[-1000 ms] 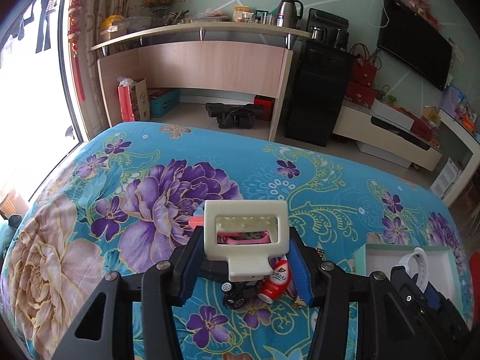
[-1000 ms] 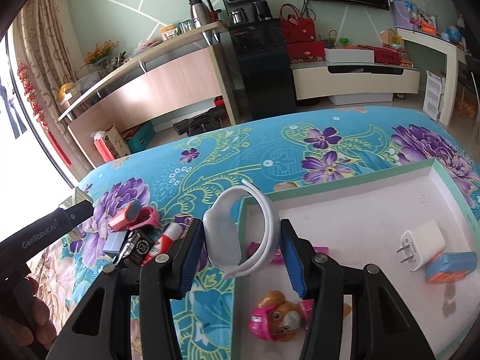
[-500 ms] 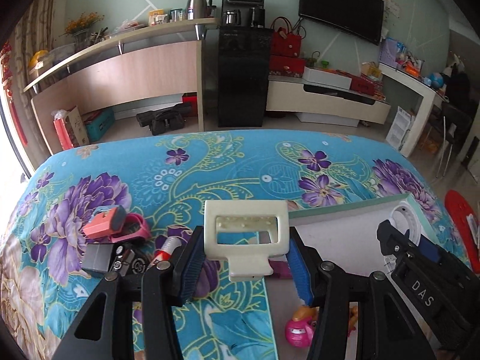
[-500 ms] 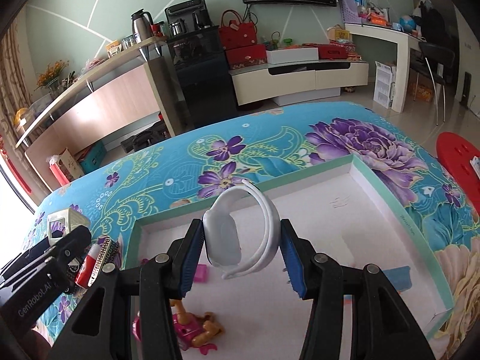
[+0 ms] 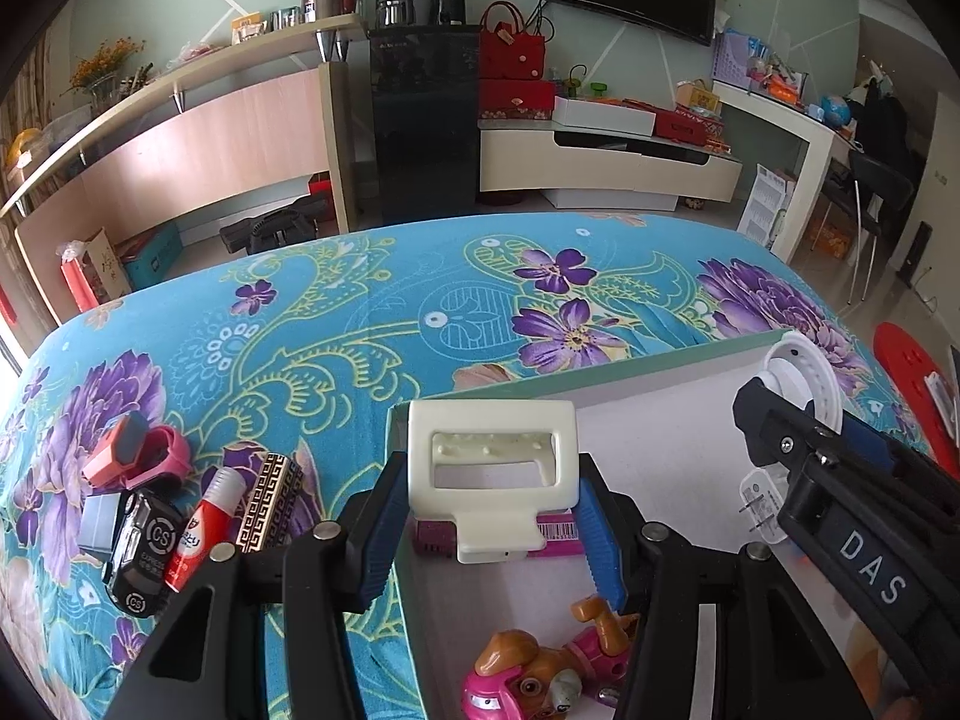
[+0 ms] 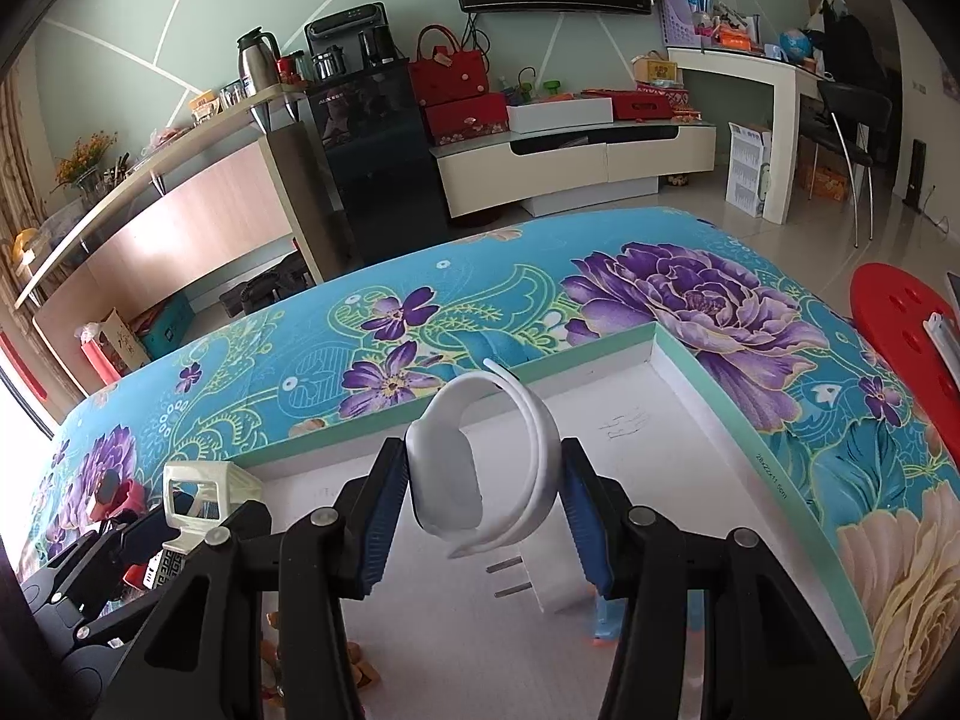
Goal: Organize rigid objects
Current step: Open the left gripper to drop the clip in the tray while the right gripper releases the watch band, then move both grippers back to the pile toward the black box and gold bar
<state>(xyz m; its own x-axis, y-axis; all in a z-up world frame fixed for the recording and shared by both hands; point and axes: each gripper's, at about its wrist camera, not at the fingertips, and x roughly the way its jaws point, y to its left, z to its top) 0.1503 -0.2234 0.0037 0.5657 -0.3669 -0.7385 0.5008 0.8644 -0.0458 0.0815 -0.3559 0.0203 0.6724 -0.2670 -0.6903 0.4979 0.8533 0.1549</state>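
My left gripper [image 5: 489, 516] is shut on a cream plastic clip [image 5: 492, 468] and holds it over the left edge of the white box [image 5: 654, 408]. My right gripper [image 6: 480, 510] is shut on a white wristband [image 6: 480, 474] above the box interior [image 6: 630, 438]. The right gripper also shows in the left wrist view [image 5: 840, 480], and the clip shows in the right wrist view [image 6: 201, 489]. In the box lie a pink dog toy [image 5: 540, 672], a magenta packet [image 5: 558, 534] and a white charger plug [image 6: 540, 582].
Left of the box on the floral cloth [image 5: 360, 312] lie a pink toy [image 5: 135, 456], a black toy car [image 5: 141, 552], a red glue tube [image 5: 201, 534] and a patterned lighter [image 5: 267, 501]. A red stool [image 6: 906, 324] stands at the right.
Both grippers have swung right with their objects. The left one now holds the clip over the box's left edge; the right one holds the wristband further over the box interior.
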